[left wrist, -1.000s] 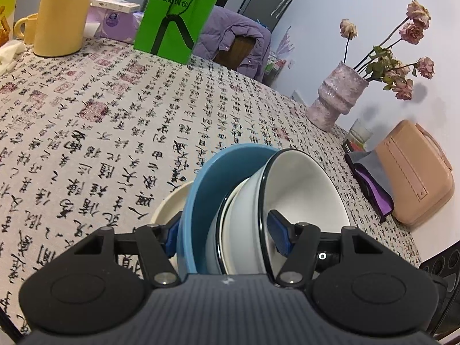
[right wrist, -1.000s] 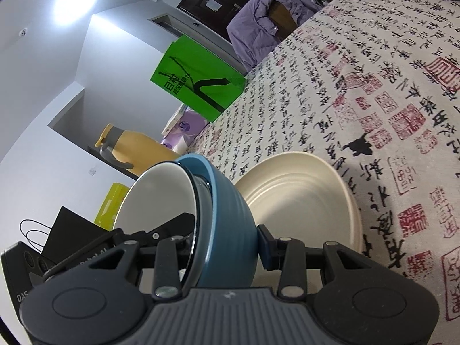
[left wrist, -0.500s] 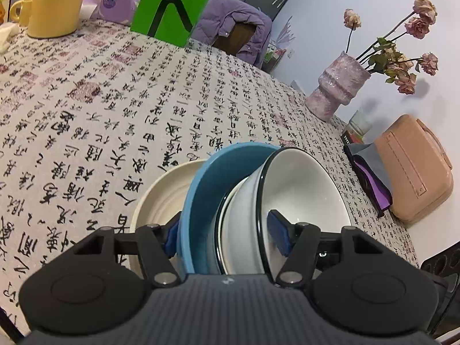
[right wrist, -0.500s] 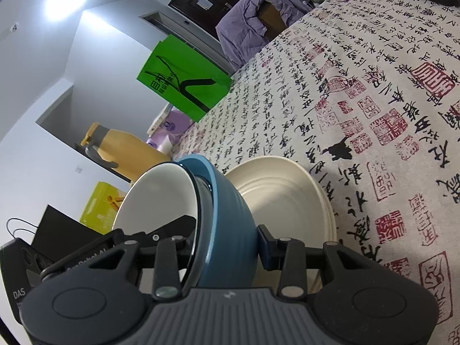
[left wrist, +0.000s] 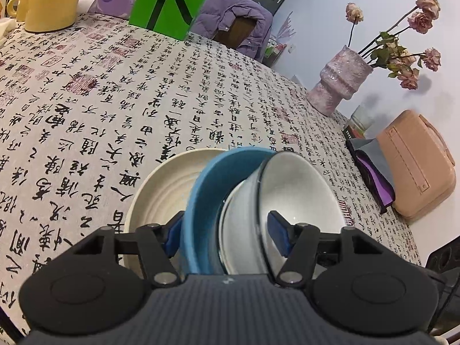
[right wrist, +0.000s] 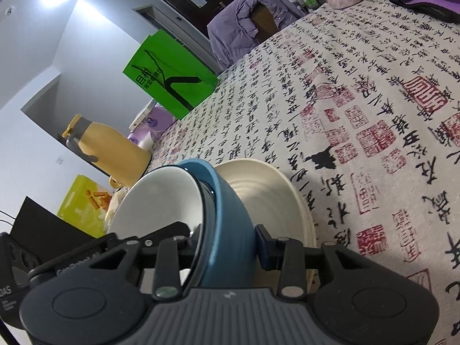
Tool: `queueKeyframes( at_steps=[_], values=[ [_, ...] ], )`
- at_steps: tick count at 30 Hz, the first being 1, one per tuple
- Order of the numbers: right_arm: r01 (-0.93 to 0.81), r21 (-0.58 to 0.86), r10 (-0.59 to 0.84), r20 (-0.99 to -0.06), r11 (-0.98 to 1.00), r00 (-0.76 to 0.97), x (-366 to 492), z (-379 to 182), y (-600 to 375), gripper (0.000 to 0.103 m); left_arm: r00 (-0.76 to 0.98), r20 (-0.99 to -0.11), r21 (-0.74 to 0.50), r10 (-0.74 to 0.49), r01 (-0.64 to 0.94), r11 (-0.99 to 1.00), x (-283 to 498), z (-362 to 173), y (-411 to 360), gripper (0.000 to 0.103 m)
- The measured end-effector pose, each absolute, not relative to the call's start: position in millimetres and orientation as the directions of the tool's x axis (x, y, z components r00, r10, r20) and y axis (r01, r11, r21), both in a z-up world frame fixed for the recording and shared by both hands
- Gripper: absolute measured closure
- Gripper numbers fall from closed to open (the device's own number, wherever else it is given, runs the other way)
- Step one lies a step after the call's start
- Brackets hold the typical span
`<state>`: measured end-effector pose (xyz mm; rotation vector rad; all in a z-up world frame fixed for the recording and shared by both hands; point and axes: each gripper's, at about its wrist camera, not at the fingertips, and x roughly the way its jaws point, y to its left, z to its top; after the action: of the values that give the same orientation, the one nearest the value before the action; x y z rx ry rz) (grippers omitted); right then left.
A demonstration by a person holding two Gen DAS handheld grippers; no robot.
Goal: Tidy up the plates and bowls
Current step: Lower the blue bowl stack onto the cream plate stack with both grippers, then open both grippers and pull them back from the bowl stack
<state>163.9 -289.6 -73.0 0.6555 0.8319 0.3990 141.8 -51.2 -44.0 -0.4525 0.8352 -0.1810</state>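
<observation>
Risk: left gripper (left wrist: 224, 237) jaws just opening, pads off bowl stack (left wrist: 258, 215); right gripper (right wrist: 227, 245) alone clamps blue bowl (right wrist: 227, 215); could slip onto cream plate (right wrist: 273, 198).

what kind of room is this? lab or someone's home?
Most likely a home dining area, not a lab. The table wears a calligraphy-print tablecloth with a vase of dried roses on it, a purple jacket hangs over a chair, and a dark door shows behind.
</observation>
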Motion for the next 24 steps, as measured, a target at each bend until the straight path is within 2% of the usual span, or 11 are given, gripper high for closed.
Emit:
queueKeyframes(
  at_steps=[2, 4, 6, 8, 9, 11, 15, 16, 18, 19, 24],
  values=[
    [-0.075, 0.686, 0.572, -0.535, 0.724, 0.622, 162.8, -72.8, -293.8, 0.067, 0.676, -0.668, -0.443, -0.312, -0.025, 0.896, 140.2, -42.3, -51.2, 0.022],
    [-0.086, 0.678, 0.565, -0.529, 0.730, 0.632, 160.5, -69.5, -295.3, 0.067, 0.693, -0.658, -0.427, -0.293, -0.023, 0.904, 138.0, -38.6, -50.9, 0.017],
    [-0.102, 0.663, 0.557, -0.523, 0.742, 0.645, 157.1, -64.3, -295.9, 0.065, 0.707, -0.644, -0.424, -0.292, -0.013, 0.905, 135.2, -34.9, -49.7, 0.005],
    [-0.127, 0.658, 0.559, -0.504, 0.742, 0.659, 152.8, -59.7, -297.3, 0.056, 0.730, -0.621, -0.413, -0.286, 0.005, 0.911, 130.0, -29.9, -48.5, 0.000],
    [-0.141, 0.652, 0.558, -0.493, 0.745, 0.667, 149.9, -56.5, -298.3, 0.052, 0.742, -0.609, -0.403, -0.282, 0.017, 0.915, 126.9, -26.8, -48.5, 0.000],
    [-0.171, 0.633, 0.550, -0.470, 0.755, 0.691, 142.4, -49.4, -300.2, 0.035, 0.767, -0.580, -0.373, -0.274, 0.049, 0.926, 118.3, -20.7, -49.8, 0.000],
    [-0.245, 0.574, 0.536, -0.418, 0.782, 0.733, 121.7, -35.9, -302.8, 0.019, 0.827, -0.511, -0.307, -0.233, 0.078, 0.949, 95.5, -11.4, -48.1, 0.000],
    [-0.253, 0.553, 0.524, -0.411, 0.794, 0.746, 116.0, -32.9, -303.0, 0.012, 0.842, -0.494, -0.285, -0.218, 0.079, 0.955, 89.1, -9.2, -47.9, 0.000],
    [-0.273, 0.503, 0.498, -0.390, 0.820, 0.775, 102.8, -27.3, -303.1, 0.008, 0.866, -0.462, -0.242, -0.189, 0.082, 0.967, 77.6, -5.0, -47.8, 0.000],
    [-0.276, 0.476, 0.480, -0.386, 0.835, 0.788, 97.1, -24.1, -303.2, 0.000, 0.879, -0.443, -0.221, -0.177, 0.085, 0.972, 70.0, -3.0, -47.2, 0.000],
    [-0.283, 0.362, 0.412, -0.356, 0.888, 0.839, 63.7, -14.0, -300.8, 0.000, 0.908, -0.392, -0.154, -0.147, 0.092, 0.984, 39.3, 2.5, -45.1, 0.000]
  ],
)
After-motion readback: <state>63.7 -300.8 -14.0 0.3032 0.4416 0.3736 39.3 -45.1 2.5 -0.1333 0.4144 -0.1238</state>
